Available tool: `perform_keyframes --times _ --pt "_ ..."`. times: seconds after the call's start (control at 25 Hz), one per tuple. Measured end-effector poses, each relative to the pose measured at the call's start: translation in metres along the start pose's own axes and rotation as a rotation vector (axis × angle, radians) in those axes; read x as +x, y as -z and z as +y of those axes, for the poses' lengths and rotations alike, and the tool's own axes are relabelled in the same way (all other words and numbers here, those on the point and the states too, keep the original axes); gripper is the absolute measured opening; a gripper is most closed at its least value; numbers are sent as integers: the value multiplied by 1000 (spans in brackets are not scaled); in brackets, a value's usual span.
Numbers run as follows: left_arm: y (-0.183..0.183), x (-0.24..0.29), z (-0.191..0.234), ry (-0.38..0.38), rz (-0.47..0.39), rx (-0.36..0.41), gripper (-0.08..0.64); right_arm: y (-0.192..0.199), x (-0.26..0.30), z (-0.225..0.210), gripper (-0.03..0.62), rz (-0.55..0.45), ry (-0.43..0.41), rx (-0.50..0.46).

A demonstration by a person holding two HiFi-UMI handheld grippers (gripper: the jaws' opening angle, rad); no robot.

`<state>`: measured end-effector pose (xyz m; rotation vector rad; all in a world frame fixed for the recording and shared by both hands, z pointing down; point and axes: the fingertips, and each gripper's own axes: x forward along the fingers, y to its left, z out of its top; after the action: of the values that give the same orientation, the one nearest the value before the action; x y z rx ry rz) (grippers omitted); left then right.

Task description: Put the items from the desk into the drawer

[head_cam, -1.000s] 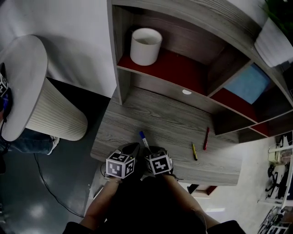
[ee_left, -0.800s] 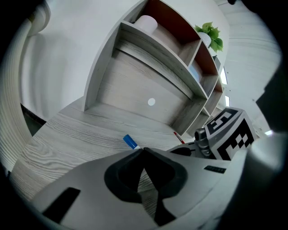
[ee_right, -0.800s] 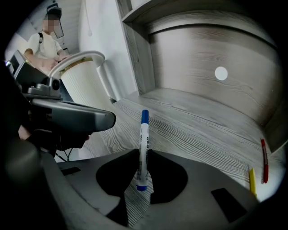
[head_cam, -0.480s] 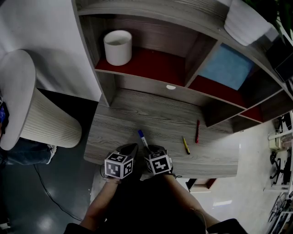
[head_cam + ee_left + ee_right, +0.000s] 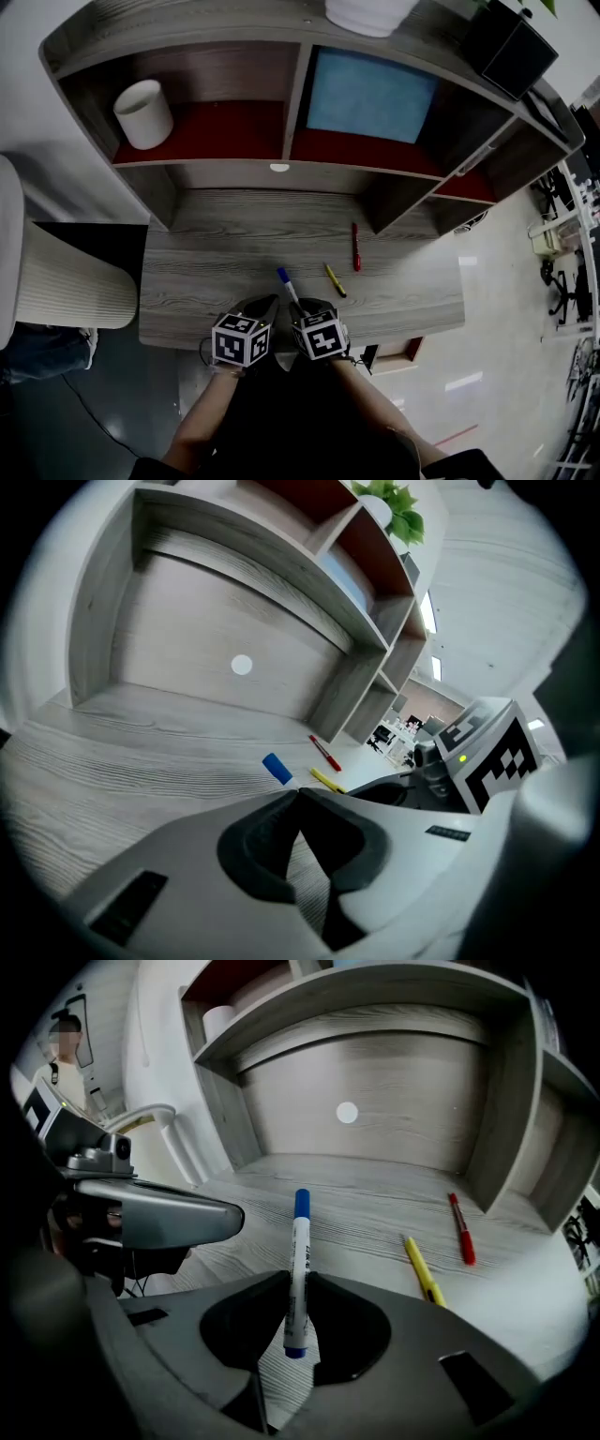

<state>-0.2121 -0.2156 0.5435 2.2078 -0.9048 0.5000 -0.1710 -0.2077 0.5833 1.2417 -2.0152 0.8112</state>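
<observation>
At far left in the head view I note a white ribbed object standing off the desk's left end, and a white cup upright in the left, red-floored shelf compartment above the desk. A small white disc sits on the back panel under that shelf. At the near edge of the desk the left gripper is angled down over the wood. In the left gripper view its jaws meet at the tips with nothing between them, and only desk grain shows through the gap behind them. Just beside it on the right, the right gripper is clamped on the blue marker. In the right gripper view the pads press on the lower part of the white barrel. The blue cap points away toward the back panel, and the barrel's rear end hangs between the jaws. I cannot tell whether the cap end touches the desk. Right of that, the yellow marker lies flat on the desk, slanted. The red marker lies near it, farther back and apart from it, roughly pointing at the shelf. A blue panel fills the back of the compartment above them.
</observation>
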Motion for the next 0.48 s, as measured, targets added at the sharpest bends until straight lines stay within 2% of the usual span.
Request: perform_keyframes --times 0.2,0.48 --pt "3 26 -45 53 39 55 14 18 -30 -36 57 -2 36 49" --pt "9 54 -95 93 66 96 14 41 -63 -84 57 -18 82 119"
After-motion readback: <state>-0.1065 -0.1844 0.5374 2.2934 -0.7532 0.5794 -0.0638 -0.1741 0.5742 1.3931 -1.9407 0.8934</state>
